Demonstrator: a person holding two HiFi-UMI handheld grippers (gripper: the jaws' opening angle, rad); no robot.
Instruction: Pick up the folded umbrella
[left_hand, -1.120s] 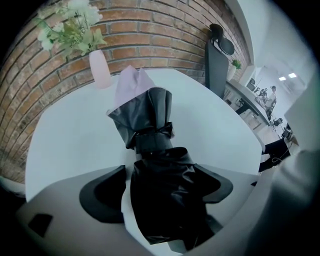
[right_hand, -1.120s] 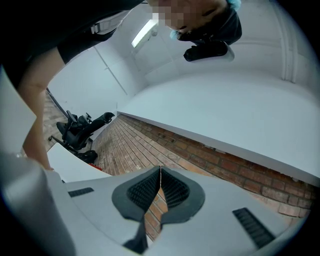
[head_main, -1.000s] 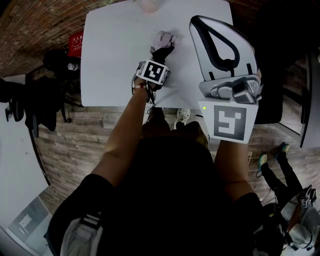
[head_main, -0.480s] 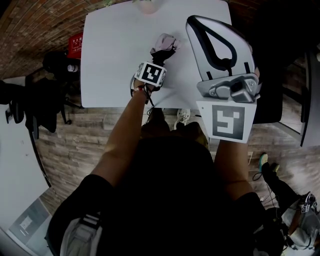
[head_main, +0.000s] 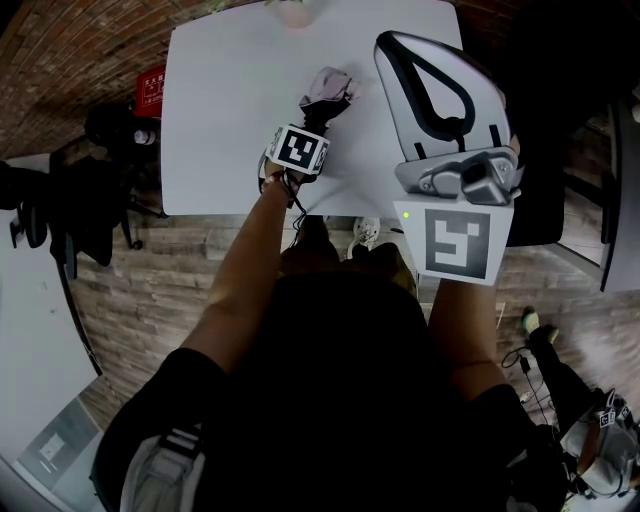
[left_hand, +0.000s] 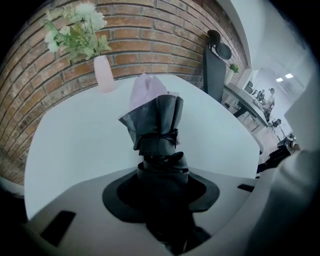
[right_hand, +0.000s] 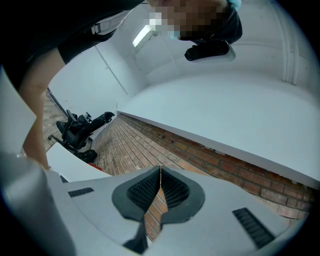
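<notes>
The folded umbrella (head_main: 328, 85), dark grey with a pale pink end, is on the white table (head_main: 220, 110) near its middle. My left gripper (head_main: 316, 110) points steeply down at it. In the left gripper view its jaws have just been closing, and my left gripper (left_hand: 162, 187) is shut on the umbrella (left_hand: 156, 125) at its strapped lower part. Whether the umbrella's far end still touches the tabletop I cannot tell. My right gripper (head_main: 397, 45) hangs high over the table's right side, shut with nothing held; in its own view my right gripper (right_hand: 160, 175) has its pads touching.
A pink vase with flowers (left_hand: 104, 72) stands at the table's far edge by the brick wall. A red object (head_main: 152, 88) and dark equipment (head_main: 80, 190) sit on the floor to the left. A black chair (head_main: 550, 150) is to the right, and a person (head_main: 590, 440) at the lower right.
The left gripper's marker cube has shifted slightly over the umbrella. The right gripper has kept its place. The feet at the lower right have moved further down the picture.
</notes>
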